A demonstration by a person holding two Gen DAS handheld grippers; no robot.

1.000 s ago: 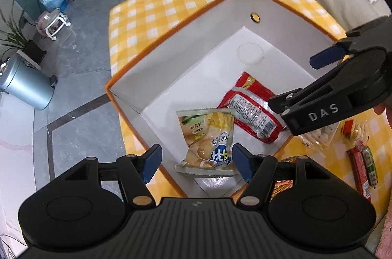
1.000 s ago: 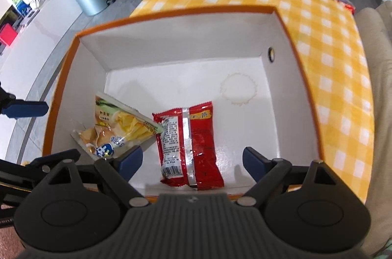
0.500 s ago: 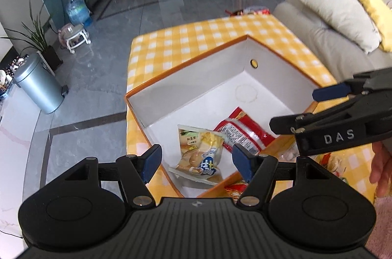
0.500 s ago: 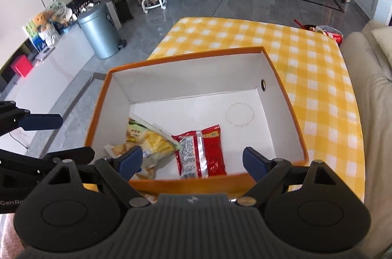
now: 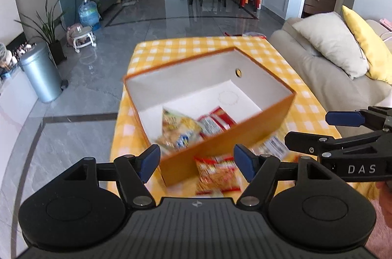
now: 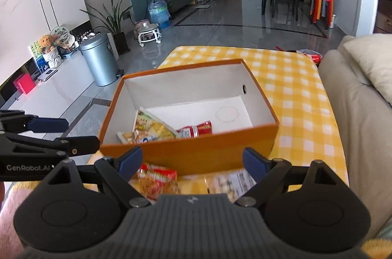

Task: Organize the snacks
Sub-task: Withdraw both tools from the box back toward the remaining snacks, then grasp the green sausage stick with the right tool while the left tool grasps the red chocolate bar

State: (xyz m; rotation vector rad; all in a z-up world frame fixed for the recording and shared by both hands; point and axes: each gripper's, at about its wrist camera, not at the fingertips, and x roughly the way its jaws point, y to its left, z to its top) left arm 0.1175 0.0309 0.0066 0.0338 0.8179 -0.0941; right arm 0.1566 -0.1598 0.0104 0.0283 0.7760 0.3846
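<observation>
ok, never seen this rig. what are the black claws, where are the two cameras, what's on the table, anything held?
No robot here: a person carries a two-finger gripper in each hand, with a fisheye camera on each looking forward along its fingers. The black body at the bottom of each picture is that gripper itself.

In the left wrist view, the left gripper is in front, its jaws opening with nothing between them; the right gripper pokes in from the side. In the right wrist view, the right gripper's jaws stand wide and empty.

On the checked table sits an orange box holding a yellow pack and a red pack. More snacks lie loose in front of it: a red-orange pack and a pale pack. Nothing is held.
</observation>
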